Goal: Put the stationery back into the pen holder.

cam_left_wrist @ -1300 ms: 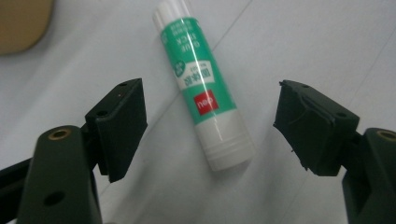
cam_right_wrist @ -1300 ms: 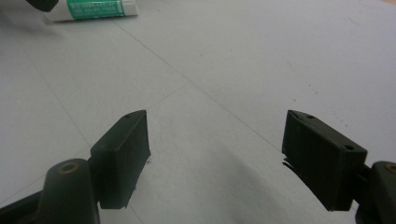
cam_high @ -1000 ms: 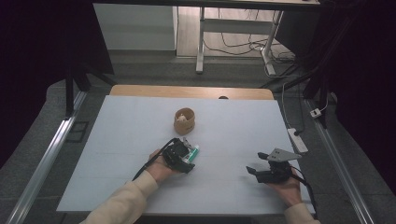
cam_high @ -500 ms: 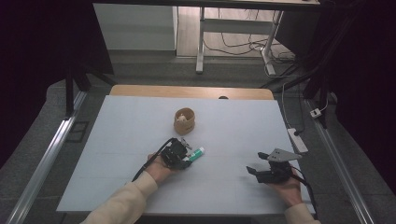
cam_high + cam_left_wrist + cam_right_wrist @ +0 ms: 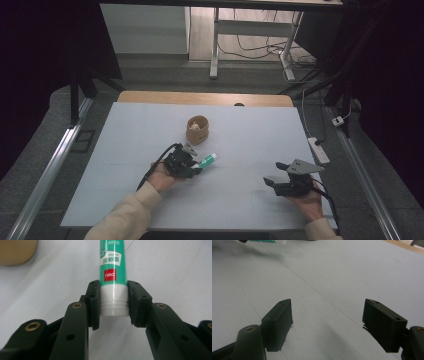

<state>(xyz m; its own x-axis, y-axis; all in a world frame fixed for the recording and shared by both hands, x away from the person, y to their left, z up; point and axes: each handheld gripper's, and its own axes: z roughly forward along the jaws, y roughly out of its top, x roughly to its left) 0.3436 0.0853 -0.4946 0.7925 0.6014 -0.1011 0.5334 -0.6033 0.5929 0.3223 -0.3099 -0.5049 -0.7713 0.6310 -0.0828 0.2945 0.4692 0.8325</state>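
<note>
A green and white glue stick point(image 5: 208, 160) is clamped by its white end between the jaws of my left gripper point(image 5: 192, 167), a little in front of a small wooden cup point(image 5: 197, 129). The left gripper's jaws have just been closing, with the stick between them. In the left gripper view both pads press the glue stick point(image 5: 112, 270) at its white cap end, and the green label points away from my left gripper point(image 5: 113, 293). My right gripper point(image 5: 275, 174) rests at the right of the mat, open. Nothing lies between the jaws of my right gripper point(image 5: 328, 315).
A pale blue mat point(image 5: 250, 130) covers the table, and a wooden edge point(image 5: 200, 98) shows at the back. The wooden cup point(image 5: 17, 251) stands at the upper left of the left gripper view. A white power strip point(image 5: 318, 150) lies off the mat's right side.
The left gripper's jaws closed on the glue stick and the hand shifted and rose slightly with it. The right gripper stayed where it was.
</note>
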